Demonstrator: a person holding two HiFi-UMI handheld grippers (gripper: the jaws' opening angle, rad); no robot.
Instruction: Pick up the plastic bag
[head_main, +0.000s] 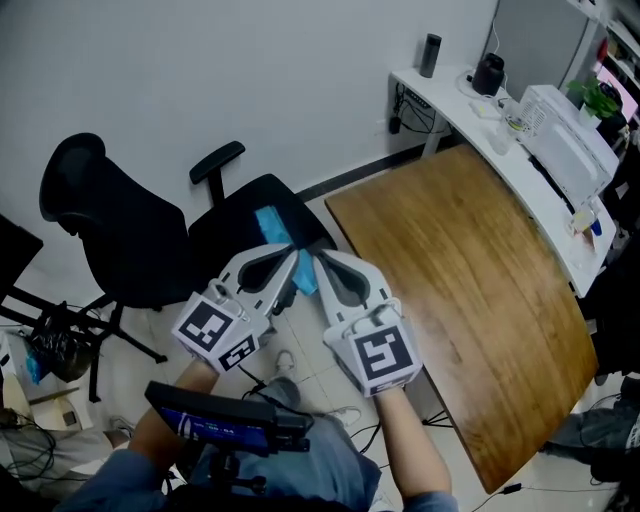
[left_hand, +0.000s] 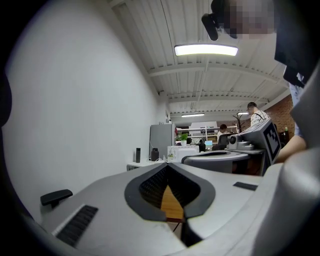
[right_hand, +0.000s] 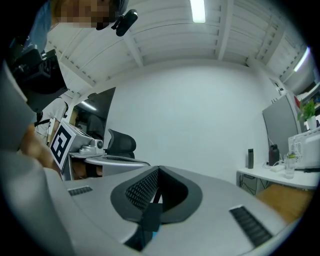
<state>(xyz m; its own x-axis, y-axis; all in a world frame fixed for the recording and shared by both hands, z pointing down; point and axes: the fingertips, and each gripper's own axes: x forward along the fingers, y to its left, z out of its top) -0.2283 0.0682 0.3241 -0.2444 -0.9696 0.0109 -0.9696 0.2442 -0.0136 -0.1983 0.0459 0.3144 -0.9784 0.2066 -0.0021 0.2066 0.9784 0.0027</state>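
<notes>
Blue plastic bag (head_main: 272, 226) shows over the black chair seat (head_main: 225, 222), right at my tips. Left tongs (left_hand: 169, 170) pressed together, nothing between. Right tongs (right_hand: 157, 172) pressed together — blue sliver beneath, grip unconfirmed. Judged light, limp, slippery: pinch a raised fold or edge — not flat film.

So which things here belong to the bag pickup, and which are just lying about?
Job: bag, left gripper, right gripper.
Lying about: chair, table, flask, plant.
</notes>
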